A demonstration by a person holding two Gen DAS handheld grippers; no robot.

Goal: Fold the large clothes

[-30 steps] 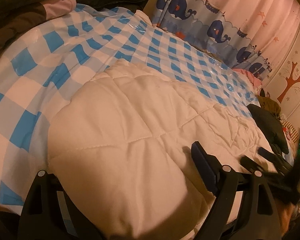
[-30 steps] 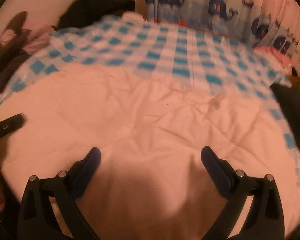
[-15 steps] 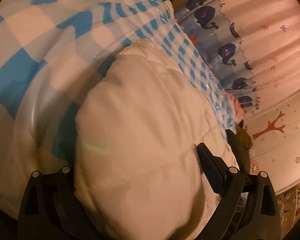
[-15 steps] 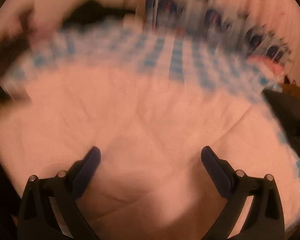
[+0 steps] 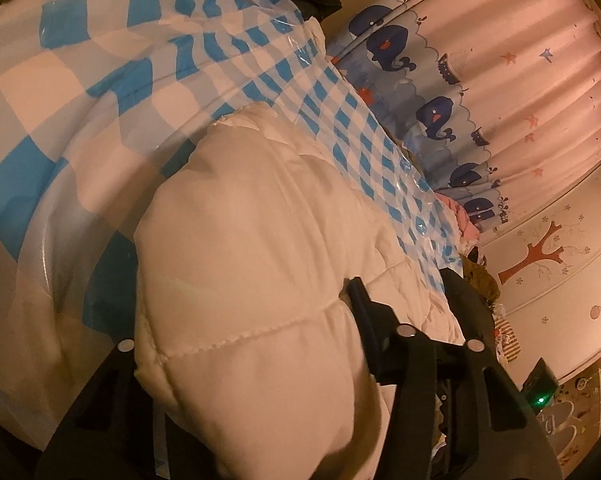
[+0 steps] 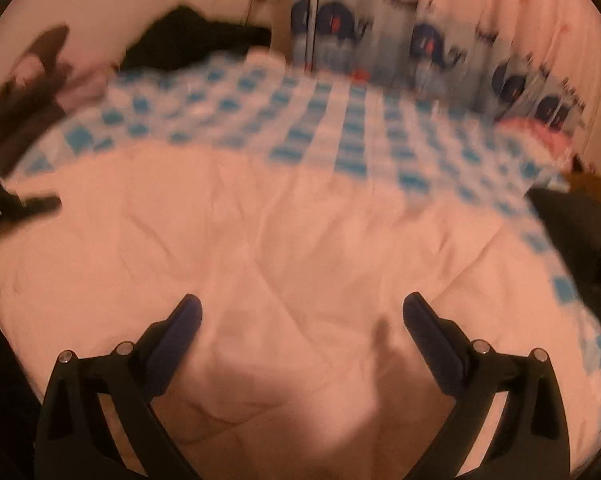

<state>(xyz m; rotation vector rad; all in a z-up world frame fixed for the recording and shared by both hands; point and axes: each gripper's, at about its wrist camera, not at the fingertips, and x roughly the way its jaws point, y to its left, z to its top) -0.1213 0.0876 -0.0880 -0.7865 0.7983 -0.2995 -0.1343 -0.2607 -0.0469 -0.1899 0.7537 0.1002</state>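
Padding bulges between the two black fingers of the left gripper [image 5: 252,344]: a thick fold of the white quilted coat [image 5: 260,240] is squeezed there. Its jaws have just been closing, and the right finger [image 5: 364,312] presses into the puffy cloth along a stitched seam. The other finger is mostly buried under the fold, so I can only say it seems to press from that side too.

The coat lies spread over the near half of the bed, on a glossy blue-and-white checked cover [image 5: 100,92] that runs on to the far edge. In the right wrist view the coat [image 6: 280,240] fills the near part of the bed, wrinkled and flat. The right gripper [image 6: 300,320] hangs over it with its jaws wide apart and only cloth beneath them. That view is blurred.

Dark clothes [image 6: 192,40] are heaped at the far left corner of the bed. A pink curtain with blue whales [image 5: 440,112] hangs along the far edge. More dark cloth [image 6: 580,240] lies at the right edge, just beside the coat.
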